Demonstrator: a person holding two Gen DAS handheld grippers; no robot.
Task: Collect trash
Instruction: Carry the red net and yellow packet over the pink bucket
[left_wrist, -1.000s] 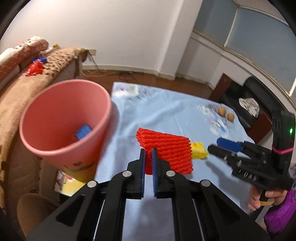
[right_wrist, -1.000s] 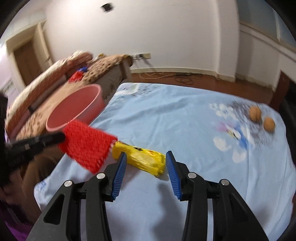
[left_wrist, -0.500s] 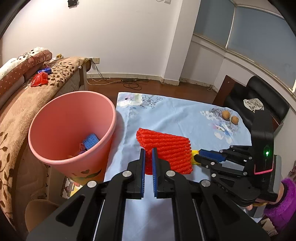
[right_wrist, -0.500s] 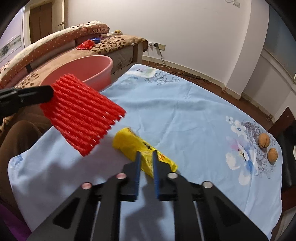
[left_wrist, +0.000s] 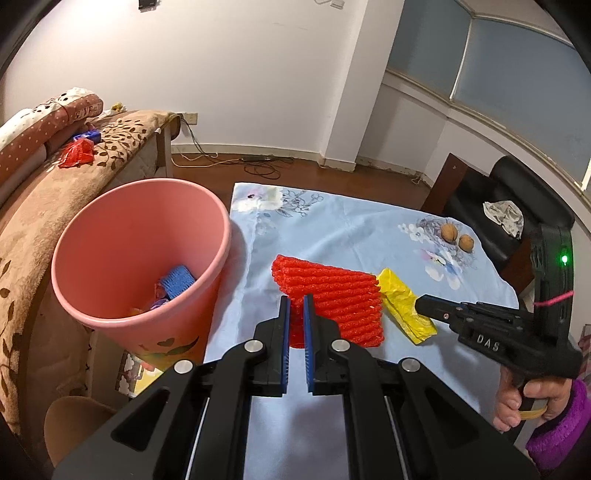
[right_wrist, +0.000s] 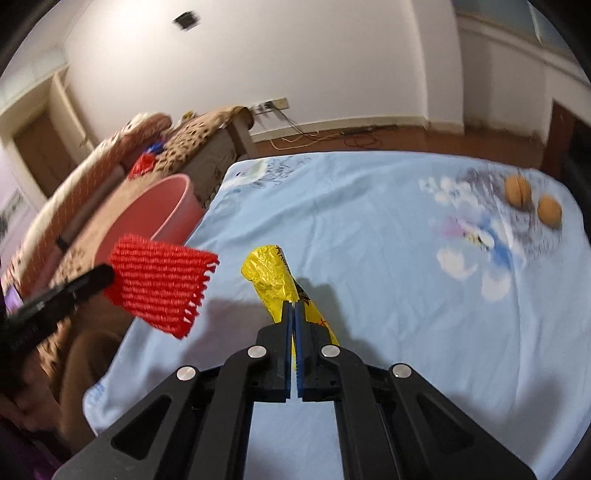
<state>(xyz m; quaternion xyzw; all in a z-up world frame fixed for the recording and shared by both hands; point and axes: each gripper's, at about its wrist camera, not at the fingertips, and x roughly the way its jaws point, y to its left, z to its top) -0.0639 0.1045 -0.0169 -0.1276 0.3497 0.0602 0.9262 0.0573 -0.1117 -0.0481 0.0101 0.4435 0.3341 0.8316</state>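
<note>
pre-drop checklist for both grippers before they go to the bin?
1. Left gripper shut on the red foam net: ok.
2. Right gripper shut on the yellow wrapper: ok.
3. Red foam net lifted off the blue cloth: ok.
4. Yellow wrapper fully clear of the cloth: cannot tell.
5. Pink bin mouth open, room above the trash inside: ok.
6. Two walnuts away from both grippers: ok.

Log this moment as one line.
left hand-held gripper: shut on red foam net | right hand-held gripper: shut on yellow plastic wrapper
</note>
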